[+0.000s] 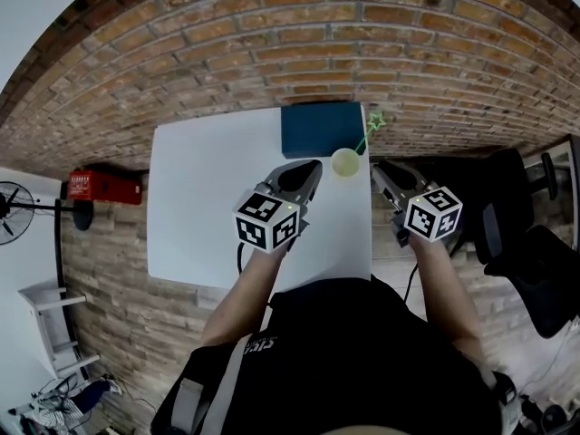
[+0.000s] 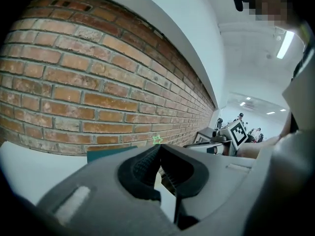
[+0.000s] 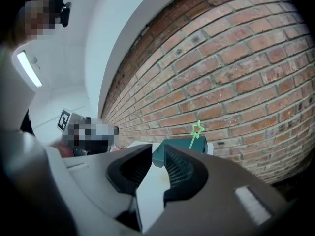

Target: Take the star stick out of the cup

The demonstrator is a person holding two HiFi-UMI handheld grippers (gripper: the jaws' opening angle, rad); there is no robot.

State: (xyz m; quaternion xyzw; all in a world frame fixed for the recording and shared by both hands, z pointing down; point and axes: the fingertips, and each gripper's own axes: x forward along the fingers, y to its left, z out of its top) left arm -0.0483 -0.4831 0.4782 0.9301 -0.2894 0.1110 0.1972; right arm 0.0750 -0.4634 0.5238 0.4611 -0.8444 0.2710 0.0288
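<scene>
1. Head view: thin green star-topped stick leans in the pale yellow-green cup on the white table, beside a dark teal box.
2. Right gripper is partly open and empty; left gripper is closed and empty.
3. Best approach, I judge: pinch the stem below the star, then lift along its tilt.

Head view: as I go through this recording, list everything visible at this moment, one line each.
table: one, white, centre
box: one, dark teal, table's far edge
cup: one, pale yellow-green, just in front of the box
star stick: one, green, standing in the cup, leaning right
red case: one, left of the table
fan: one, black, left edge
office chair: one, black, right
left gripper: grey, jaws shut, empty, beside the cup
right gripper: grey, jaws apart, empty, right of the cup
</scene>
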